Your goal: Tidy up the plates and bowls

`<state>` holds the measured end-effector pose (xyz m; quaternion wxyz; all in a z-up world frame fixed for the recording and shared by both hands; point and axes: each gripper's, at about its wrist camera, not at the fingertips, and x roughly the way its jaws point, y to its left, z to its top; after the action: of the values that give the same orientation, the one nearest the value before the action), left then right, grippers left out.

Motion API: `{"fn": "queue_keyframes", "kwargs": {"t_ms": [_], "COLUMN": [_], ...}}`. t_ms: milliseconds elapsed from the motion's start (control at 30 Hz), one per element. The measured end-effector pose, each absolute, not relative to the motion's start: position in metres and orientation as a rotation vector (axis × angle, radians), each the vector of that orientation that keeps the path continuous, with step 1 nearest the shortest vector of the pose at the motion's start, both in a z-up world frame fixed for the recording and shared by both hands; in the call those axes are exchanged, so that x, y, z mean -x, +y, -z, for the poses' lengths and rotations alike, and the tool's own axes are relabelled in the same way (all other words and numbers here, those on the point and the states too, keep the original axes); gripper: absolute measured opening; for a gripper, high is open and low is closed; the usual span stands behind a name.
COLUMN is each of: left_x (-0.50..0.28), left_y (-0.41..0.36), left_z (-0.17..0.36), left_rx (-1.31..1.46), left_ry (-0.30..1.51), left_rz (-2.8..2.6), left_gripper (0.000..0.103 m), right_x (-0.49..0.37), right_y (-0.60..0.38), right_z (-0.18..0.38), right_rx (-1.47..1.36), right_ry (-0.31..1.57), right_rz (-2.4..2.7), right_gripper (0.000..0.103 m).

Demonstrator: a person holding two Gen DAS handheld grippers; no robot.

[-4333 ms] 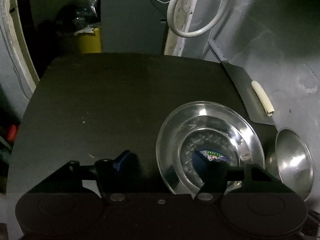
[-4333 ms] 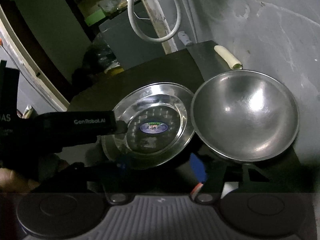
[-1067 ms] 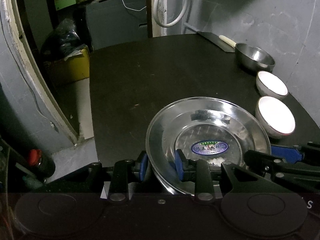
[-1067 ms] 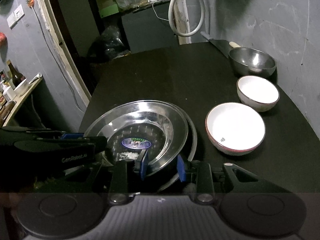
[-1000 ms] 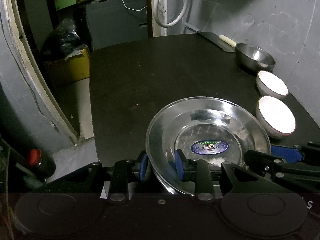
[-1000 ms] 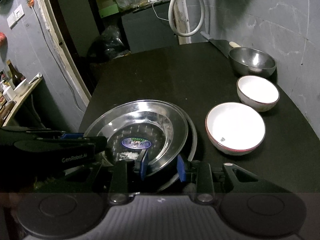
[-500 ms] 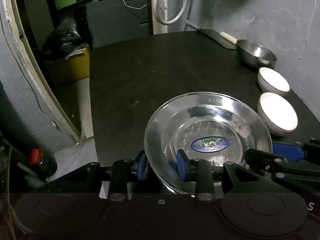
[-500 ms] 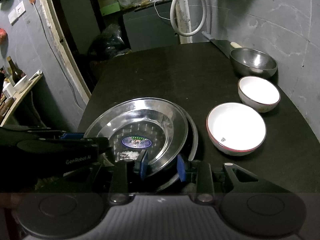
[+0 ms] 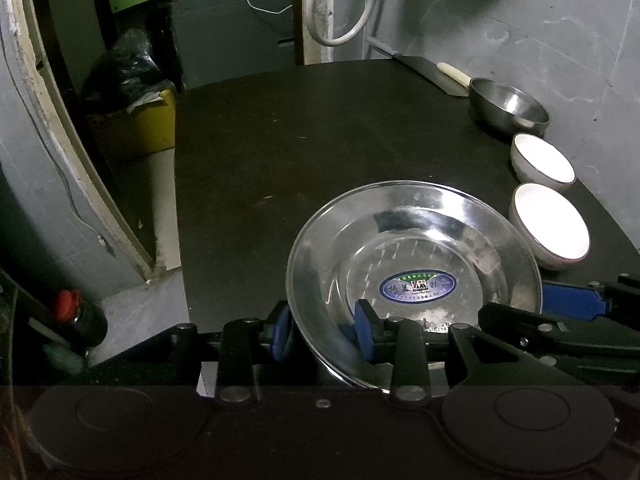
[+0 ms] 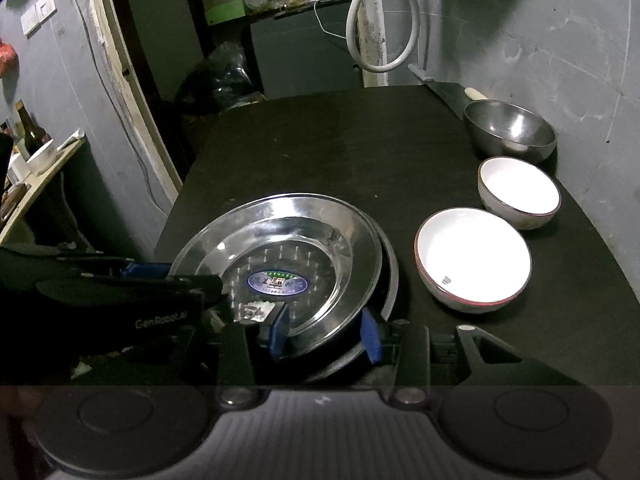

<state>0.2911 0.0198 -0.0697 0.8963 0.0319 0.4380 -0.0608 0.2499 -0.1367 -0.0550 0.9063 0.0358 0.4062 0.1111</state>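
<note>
A steel plate (image 9: 416,240) with a blue oval sticker lies at the near end of the black table (image 9: 320,140). In the right wrist view the steel plate (image 10: 280,248) sits in a second steel plate (image 10: 394,276) beneath it. My left gripper (image 9: 322,334) straddles its near left rim, and neither blue pad presses on it. My right gripper (image 10: 325,336) straddles the near right rim, and its jaws are opening. Two white bowls (image 10: 474,256) (image 10: 518,190) and a steel bowl (image 10: 510,128) stand in a row along the right edge.
A cleaver with a pale handle (image 9: 452,74) lies at the far right corner. A white hose (image 9: 340,20) loops on the back wall. A yellow bin (image 9: 136,124) and a red-capped bottle (image 9: 68,308) stand on the floor at left.
Both pairs of jaws have spread away from the plate's rim, and the plate has settled a little flatter. Several seconds ago the plate was at the far end beside the steel bowl.
</note>
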Motion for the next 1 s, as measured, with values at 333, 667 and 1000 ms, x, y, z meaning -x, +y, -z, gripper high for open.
{"fn": "queue_keyframes", "kwargs": {"t_ms": [333, 667, 1000], "left_x": [-0.291, -0.306, -0.372], "left_y": [0.016, 0.010, -0.037], "left_z": [0.063, 0.043, 0.021], "left_rx": [-0.061, 0.021, 0.073], "left_ry": [0.889, 0.784, 0.675], "left_rz": [0.116, 0.079, 0.135], "left_gripper": [0.061, 0.102, 0.102], "right_x": [-0.252, -0.254, -0.290], "right_y": [-0.142, -0.171, -0.247], "right_z": [0.053, 0.042, 0.025], "right_rx": [-0.061, -0.081, -0.186], "right_ry": [0.834, 0.781, 0.686], "right_rz": [-0.217, -0.187, -0.091], "right_gripper": [0.047, 0.086, 0.103]}}
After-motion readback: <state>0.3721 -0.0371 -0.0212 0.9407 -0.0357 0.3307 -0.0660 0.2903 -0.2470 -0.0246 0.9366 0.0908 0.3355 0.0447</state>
